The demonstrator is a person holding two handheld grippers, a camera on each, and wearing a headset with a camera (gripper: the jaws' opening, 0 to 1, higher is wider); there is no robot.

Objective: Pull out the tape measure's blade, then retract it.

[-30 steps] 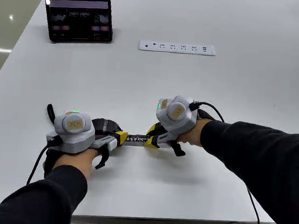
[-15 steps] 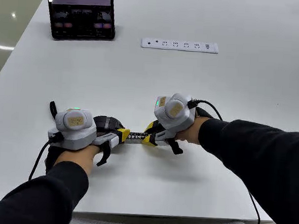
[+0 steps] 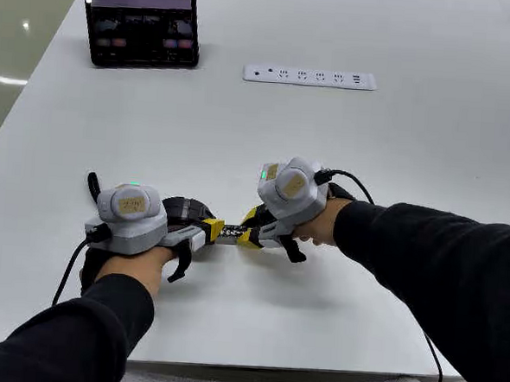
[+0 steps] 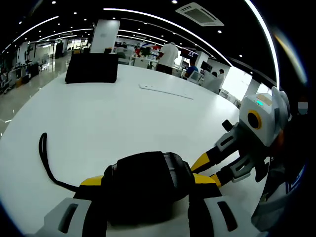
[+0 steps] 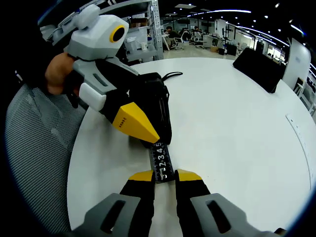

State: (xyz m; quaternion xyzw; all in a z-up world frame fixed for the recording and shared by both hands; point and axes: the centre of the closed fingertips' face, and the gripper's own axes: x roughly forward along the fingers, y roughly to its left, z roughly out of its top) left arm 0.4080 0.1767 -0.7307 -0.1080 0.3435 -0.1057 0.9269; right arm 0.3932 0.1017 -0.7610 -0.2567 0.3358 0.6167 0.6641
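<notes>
The black tape measure case (image 3: 184, 213) rests on the white table, and my left gripper (image 3: 207, 230) is shut on it; in the left gripper view the case (image 4: 145, 185) sits between the yellow-tipped jaws. A short length of blade (image 5: 161, 160) with printed numbers sticks out of the case (image 5: 155, 111). My right gripper (image 5: 164, 177) is shut on the blade's end, close to the case. From the head view the right gripper (image 3: 245, 236) faces the left one, with only a short strip of blade (image 3: 229, 233) between them.
A dark tablet (image 3: 142, 26) stands at the far left of the table and a white power strip (image 3: 310, 77) lies at the far middle. The case's black wrist strap (image 4: 47, 160) trails to the left. The table's near edge (image 3: 270, 365) runs just below my arms.
The right gripper has moved left toward the case with the blade end in it, and the visible blade has grown shorter. The left gripper has stayed on the case.
</notes>
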